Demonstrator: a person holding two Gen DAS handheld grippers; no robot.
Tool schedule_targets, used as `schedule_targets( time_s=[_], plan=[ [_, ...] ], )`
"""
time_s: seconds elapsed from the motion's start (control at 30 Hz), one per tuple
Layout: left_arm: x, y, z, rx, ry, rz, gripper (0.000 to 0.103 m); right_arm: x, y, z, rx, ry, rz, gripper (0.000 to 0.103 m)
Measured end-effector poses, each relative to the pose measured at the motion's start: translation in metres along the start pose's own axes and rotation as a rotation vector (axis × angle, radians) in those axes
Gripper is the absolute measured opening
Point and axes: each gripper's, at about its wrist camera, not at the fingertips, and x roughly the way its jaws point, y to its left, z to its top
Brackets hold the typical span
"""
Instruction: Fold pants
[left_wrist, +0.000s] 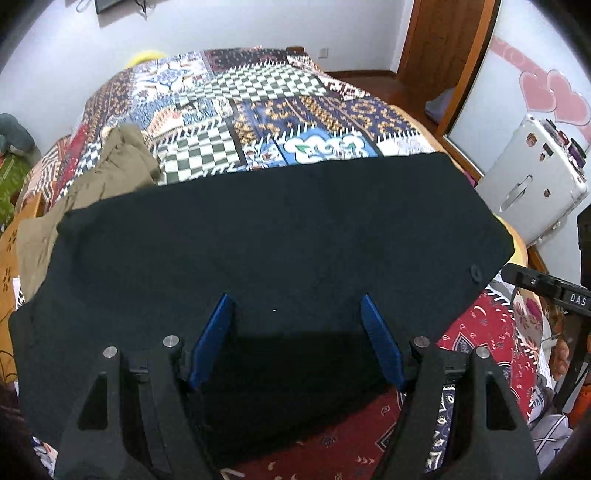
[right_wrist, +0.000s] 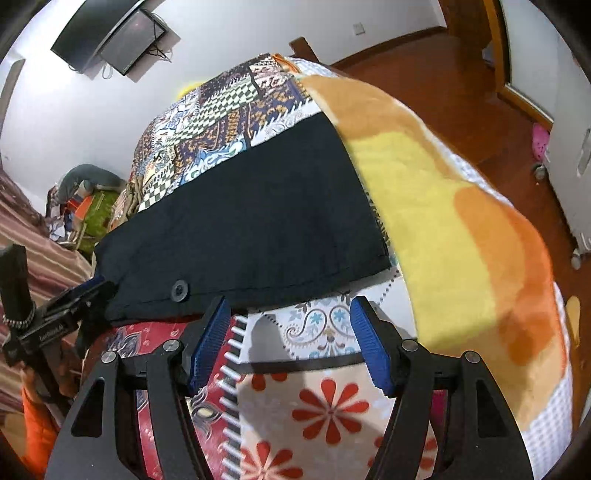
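1. The left gripper (left_wrist: 297, 339) hangs over the near part of the black pants (left_wrist: 280, 229) with its blue pads (left_wrist: 212, 341) spread wide and no cloth pinched between them; it is released and grasps nothing.
2. The right gripper (right_wrist: 288, 343) sits just off the near edge of the pants (right_wrist: 251, 206), close to the button (right_wrist: 179, 289); its pads (right_wrist: 208, 341) stand apart over bare bedspread, released as well, so the garment lies free.
3. The pants lie flat across the near end of the patchwork bedspread (left_wrist: 258, 110), smooth and squared, which looks like a fold laid down to settle; I judge the grippers are placed on either side of that near edge to line up the next fold.
4. A khaki garment (left_wrist: 122, 162) sits bunched beside the far left corner of the pants, partly under them, probably set aside.
5. An orange and yellow blanket (right_wrist: 436, 221) drapes off the bed past the right edge of the pants; a silver suitcase (left_wrist: 532, 184) stands on the floor beyond that side.
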Motion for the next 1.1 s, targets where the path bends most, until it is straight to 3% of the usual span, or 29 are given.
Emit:
schedule_targets(
  time_s=[0.1, 0.4, 0.5, 0.6, 0.67, 0.7, 0.9, 1.1],
  plan=[
    [0.004, 0.000, 0.001, -0.012, 0.006, 0.005, 0.078, 0.008, 0.000, 0.002, -0.009, 0.007, 0.008, 0.064],
    [0.010, 0.001, 0.002, -0.019, 0.004, 0.010, 0.083, 0.011, -0.012, 0.016, 0.020, -0.085, 0.057, 0.067],
    [0.010, 0.002, 0.001, -0.025, -0.001, 0.009, 0.084, 0.011, -0.010, 0.022, 0.008, -0.105, 0.031, 0.058],
    [0.010, 0.002, 0.001, -0.026, -0.005, 0.009, 0.084, 0.009, -0.007, 0.027, -0.023, -0.122, 0.008, 0.041],
    [0.010, 0.002, 0.000, -0.026, -0.009, 0.009, 0.084, 0.009, -0.007, 0.031, -0.026, -0.125, 0.015, 0.018],
    [0.009, 0.002, 0.000, -0.026, -0.011, 0.009, 0.084, 0.009, -0.009, 0.034, -0.020, -0.119, 0.017, 0.016],
    [0.004, 0.003, 0.000, -0.030, -0.027, -0.005, 0.084, 0.000, 0.000, 0.042, -0.041, -0.145, 0.030, 0.009],
    [-0.015, 0.007, -0.001, -0.042, -0.079, -0.027, 0.084, -0.022, 0.034, 0.058, -0.116, -0.217, 0.065, 0.009]
  ],
)
